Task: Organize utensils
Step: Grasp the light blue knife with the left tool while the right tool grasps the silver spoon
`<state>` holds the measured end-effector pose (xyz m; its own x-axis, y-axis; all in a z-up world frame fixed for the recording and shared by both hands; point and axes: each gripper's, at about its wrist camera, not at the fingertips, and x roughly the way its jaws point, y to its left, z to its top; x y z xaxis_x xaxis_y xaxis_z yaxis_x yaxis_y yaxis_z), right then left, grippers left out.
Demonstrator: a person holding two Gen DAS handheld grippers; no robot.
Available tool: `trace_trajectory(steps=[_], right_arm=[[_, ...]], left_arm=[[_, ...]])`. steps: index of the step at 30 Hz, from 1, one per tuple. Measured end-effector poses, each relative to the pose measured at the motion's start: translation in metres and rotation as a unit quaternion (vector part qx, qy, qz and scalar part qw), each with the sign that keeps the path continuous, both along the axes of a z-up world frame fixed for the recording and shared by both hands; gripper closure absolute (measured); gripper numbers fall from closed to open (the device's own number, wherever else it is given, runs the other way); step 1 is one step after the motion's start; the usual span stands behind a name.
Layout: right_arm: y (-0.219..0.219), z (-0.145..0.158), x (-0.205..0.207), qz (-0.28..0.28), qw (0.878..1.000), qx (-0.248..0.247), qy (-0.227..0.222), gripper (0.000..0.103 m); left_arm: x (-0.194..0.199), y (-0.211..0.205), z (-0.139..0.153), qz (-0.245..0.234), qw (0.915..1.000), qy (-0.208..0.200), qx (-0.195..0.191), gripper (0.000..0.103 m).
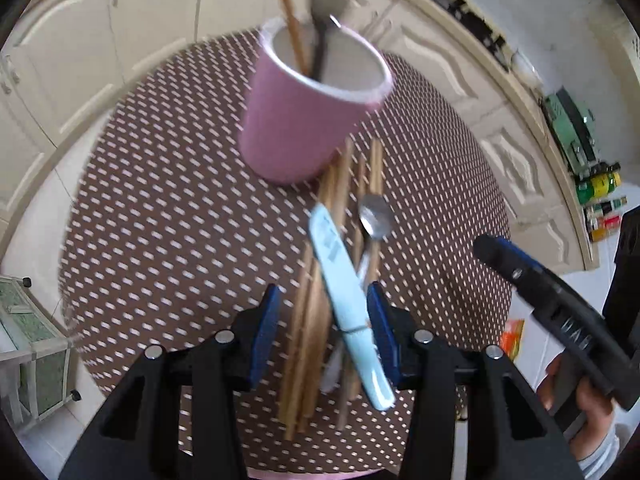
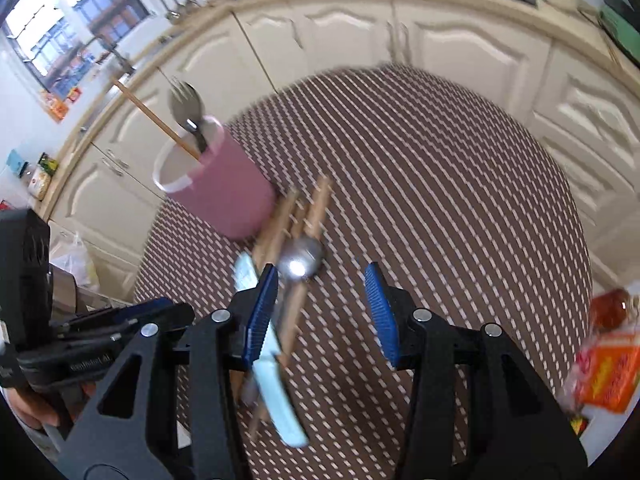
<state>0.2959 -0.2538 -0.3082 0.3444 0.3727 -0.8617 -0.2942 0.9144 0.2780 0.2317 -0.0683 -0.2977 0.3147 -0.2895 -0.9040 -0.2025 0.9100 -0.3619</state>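
Two grippers were ours: the left gripper (image 1: 323, 334) had its jaws apart around the pale blue knife (image 1: 345, 308) lying across the chopsticks (image 1: 312, 312) and spoon (image 1: 375, 216) beside the pink cup (image 1: 308, 120), while our right gripper (image 2: 322, 312) hung spread over the dotted table (image 2: 460, 200).

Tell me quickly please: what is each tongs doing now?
Left tongs: open around the light blue knife, not gripping.
Right tongs: open, holding nothing.
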Motion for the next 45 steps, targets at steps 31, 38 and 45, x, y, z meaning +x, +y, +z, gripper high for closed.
trace_trajectory(steps=[31,38,45], right_arm=[[-0.077,-0.02,-0.035,-0.019,0.997,0.016,0.075,0.05],[-0.045,-0.023,-0.031,0.003,0.997,0.013,0.082,0.05],[0.004,-0.025,-0.023,0.041,0.993,0.023,0.106,0.05]], left_arm=[[0.035,-0.065,-0.064,-0.022,0.9904,0.134,0.024,0.074],[0.005,-0.037,-0.055,-0.022,0.9925,0.119,-0.016,0.074],[-0.008,0.0,-0.046,0.001,0.9933,0.111,-0.033,0.074]])
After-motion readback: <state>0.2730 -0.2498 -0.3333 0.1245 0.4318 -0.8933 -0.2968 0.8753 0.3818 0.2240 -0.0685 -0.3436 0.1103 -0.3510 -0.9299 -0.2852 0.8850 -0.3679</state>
